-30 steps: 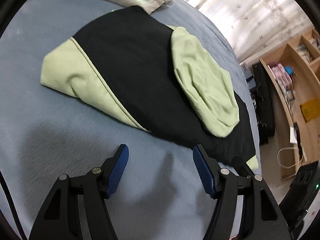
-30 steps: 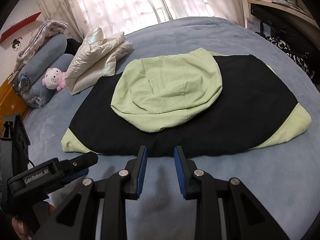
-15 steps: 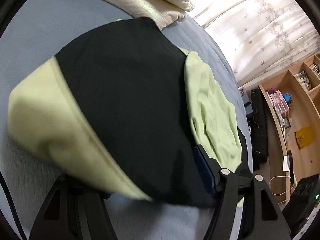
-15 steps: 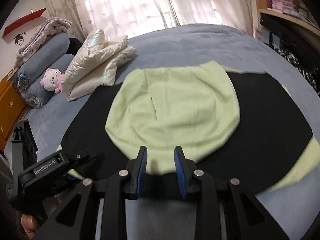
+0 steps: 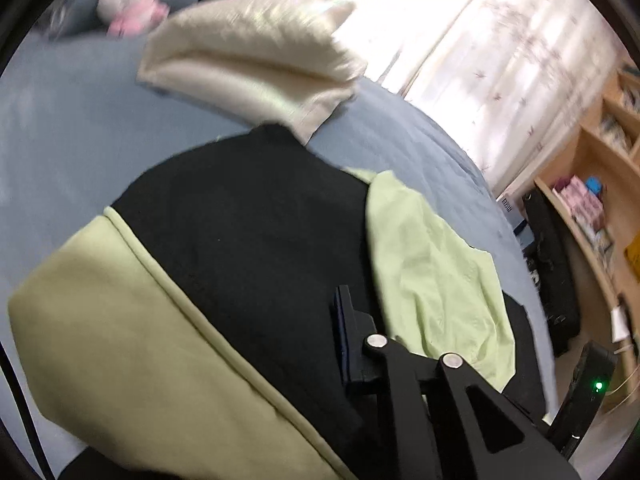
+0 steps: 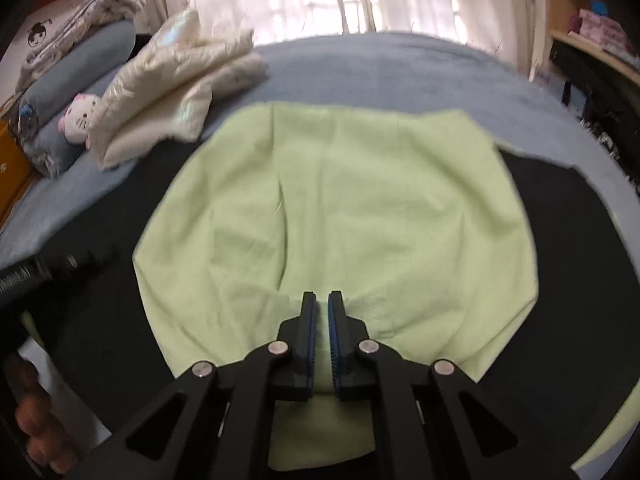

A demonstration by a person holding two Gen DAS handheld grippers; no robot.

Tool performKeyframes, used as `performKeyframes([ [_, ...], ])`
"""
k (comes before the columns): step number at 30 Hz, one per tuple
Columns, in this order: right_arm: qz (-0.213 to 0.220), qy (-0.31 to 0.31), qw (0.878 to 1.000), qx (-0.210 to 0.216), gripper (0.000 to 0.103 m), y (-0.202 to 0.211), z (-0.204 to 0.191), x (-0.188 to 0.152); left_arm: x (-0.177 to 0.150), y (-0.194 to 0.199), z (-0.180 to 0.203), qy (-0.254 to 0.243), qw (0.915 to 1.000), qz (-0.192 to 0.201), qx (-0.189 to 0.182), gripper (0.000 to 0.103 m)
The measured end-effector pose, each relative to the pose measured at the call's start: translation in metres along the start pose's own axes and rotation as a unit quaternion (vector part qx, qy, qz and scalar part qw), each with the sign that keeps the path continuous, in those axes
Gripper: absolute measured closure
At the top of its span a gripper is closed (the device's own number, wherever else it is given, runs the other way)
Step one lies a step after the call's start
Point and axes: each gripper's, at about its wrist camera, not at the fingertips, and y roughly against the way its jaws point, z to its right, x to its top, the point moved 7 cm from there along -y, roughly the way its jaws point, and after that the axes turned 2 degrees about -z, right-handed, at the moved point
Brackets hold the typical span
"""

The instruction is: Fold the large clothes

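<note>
Blue bed (image 6: 400, 64), black-and-green hoodie (image 6: 120, 300) spread on it.
Right claw (image 6: 322, 320) nearly closed, pinching the green hood (image 6: 340, 208); left claw (image 5: 344, 344) half buried under cloth, its state unclear.

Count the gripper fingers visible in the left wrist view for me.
1: only the right-hand finger shows, lying on the black and green garment. The other finger is hidden, seemingly under the fabric.
</note>
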Motion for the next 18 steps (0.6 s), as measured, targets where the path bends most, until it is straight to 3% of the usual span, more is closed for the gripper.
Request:
performKeyframes([
  [5, 0.001, -0.023, 0.999, 0.028, 0.097, -0.002, 0.007, -0.003, 0.013, 0.026, 0.056, -0.084, 0.9949, 0.056, -0.005, 0.098],
  [9, 0.009, -0.034, 0.998, 0.042, 0.097, -0.001, 0.009, -0.005, 0.016, 0.045, 0.105, -0.158, 0.9838, 0.081, -0.023, 0.098],
  [14, -0.001, -0.086, 0.992, 0.096, 0.097, 0.000, 0.020, -0.006, 0.005, 0.050, 0.163, -0.229, 0.9689, 0.087, -0.037, 0.098],
  [18, -0.036, -0.141, 0.976, 0.164, 0.097, 0.013, 0.033, -0.012, -0.010, 0.047, 0.205, -0.283, 0.9551, 0.080, -0.038, 0.098],
])
